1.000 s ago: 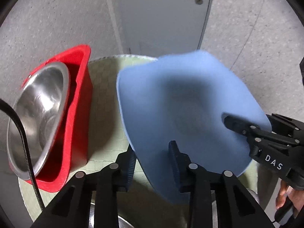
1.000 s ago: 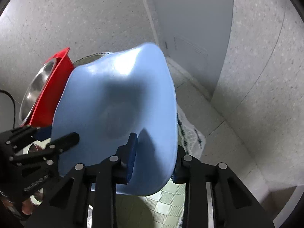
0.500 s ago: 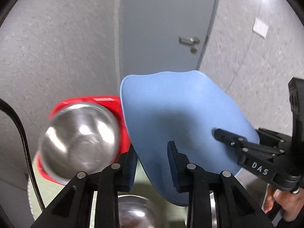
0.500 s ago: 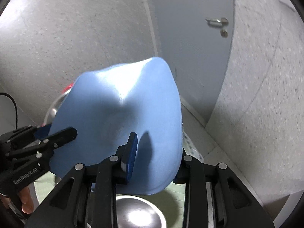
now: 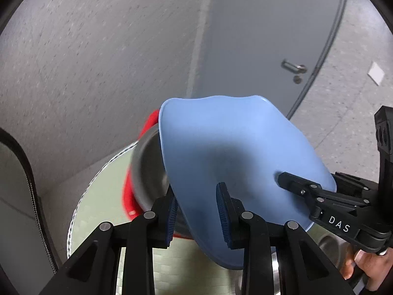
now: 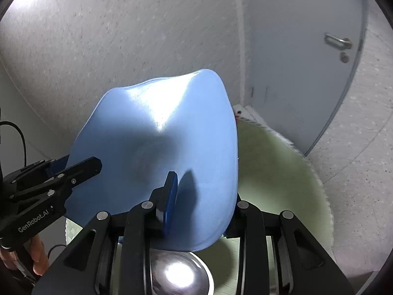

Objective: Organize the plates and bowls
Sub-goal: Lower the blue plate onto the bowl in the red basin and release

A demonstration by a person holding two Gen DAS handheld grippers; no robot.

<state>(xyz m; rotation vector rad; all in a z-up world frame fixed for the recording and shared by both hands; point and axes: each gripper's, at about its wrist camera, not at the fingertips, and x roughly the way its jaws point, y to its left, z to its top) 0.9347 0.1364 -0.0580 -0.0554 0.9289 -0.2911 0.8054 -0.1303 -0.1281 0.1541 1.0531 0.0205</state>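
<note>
A light blue plate is held up in the air, tilted, by both grippers. My left gripper is shut on its near edge. My right gripper is shut on its other edge; it also shows in the left wrist view. The plate fills the right wrist view, where the left gripper clamps its left edge. Behind the plate a steel bowl leans in a red rack. Another steel bowl lies below on the table.
The round table has a pale green checked cloth with a white fringe. A grey door with a handle and speckled walls stand behind. A steel bowl rim shows at the lower right of the left wrist view.
Both grippers have lifted the blue plate higher and tilted up, so more wall and door show. The red rack and its bowl have slid behind the plate in the left wrist view.
</note>
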